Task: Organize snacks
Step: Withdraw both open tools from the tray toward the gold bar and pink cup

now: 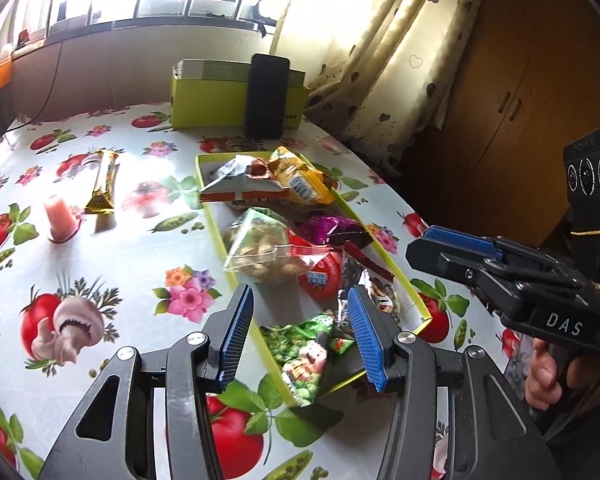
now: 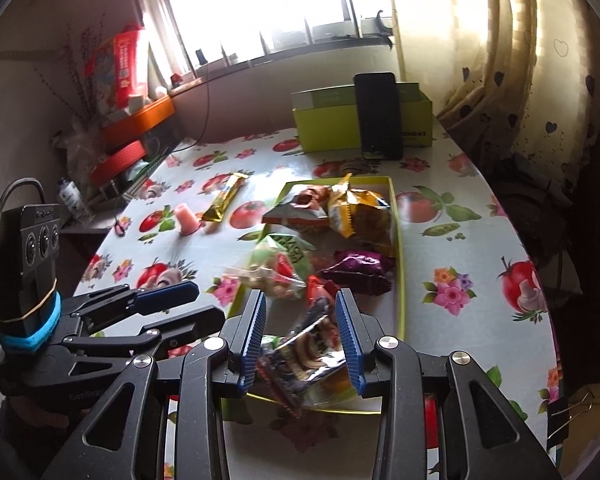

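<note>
Tray (image 1: pixel 214 220): shallow yellow-green cardboard rectangle on glossy floral tabletop (image 1: pixel 140 248), heaped with crinkly packets.
Left gripper (image 1: pixel 300 336): ribbed blue fingers apart, empty, over green packet (image 1: pixel 304 356).
Right gripper (image 2: pixel 302 338): fingers clamped on shiny foil packet (image 2: pixel 308 354).

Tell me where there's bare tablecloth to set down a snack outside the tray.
Free: the broad stretch left of the tray, in front of the pink jelly cup and gold bar. Also the strip between the tray's right rim and the table edge. Crowded: the tray itself, piled with packets, and the back by the green box and phone.
</note>
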A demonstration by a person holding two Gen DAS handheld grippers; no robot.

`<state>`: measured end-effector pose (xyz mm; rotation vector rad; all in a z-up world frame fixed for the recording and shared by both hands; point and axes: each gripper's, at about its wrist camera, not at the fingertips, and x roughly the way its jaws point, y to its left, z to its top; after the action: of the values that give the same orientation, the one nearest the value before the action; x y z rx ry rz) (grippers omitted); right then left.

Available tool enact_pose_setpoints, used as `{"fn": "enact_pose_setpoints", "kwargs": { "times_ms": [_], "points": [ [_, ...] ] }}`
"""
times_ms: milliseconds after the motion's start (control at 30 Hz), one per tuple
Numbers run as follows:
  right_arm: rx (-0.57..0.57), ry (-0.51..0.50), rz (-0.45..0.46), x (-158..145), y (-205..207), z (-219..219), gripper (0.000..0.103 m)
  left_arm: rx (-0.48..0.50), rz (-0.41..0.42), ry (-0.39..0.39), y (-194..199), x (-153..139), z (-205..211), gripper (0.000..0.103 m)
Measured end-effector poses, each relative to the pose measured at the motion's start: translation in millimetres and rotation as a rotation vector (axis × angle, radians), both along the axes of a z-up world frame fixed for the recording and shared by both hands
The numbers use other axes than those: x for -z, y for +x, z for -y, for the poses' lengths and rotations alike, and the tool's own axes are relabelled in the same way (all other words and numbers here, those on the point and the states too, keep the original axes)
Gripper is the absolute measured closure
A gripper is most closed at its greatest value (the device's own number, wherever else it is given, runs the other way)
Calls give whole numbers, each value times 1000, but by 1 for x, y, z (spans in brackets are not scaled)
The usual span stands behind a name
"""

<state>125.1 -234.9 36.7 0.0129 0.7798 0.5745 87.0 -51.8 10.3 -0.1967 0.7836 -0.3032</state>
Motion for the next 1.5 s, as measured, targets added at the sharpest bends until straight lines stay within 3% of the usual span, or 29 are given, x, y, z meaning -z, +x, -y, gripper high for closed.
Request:
{"fn": "enact_pose_setpoints", "kwargs": {
  "times_ms": [833,1500],
  "points": [
    [-83,-28,-16,3,4,-51,62,-101,6,-11,-6,0,-49,52],
    [-156,-23,-35,-1,67,-133,62,-367,-28,58,44,11,-153,52]
  ]
}}
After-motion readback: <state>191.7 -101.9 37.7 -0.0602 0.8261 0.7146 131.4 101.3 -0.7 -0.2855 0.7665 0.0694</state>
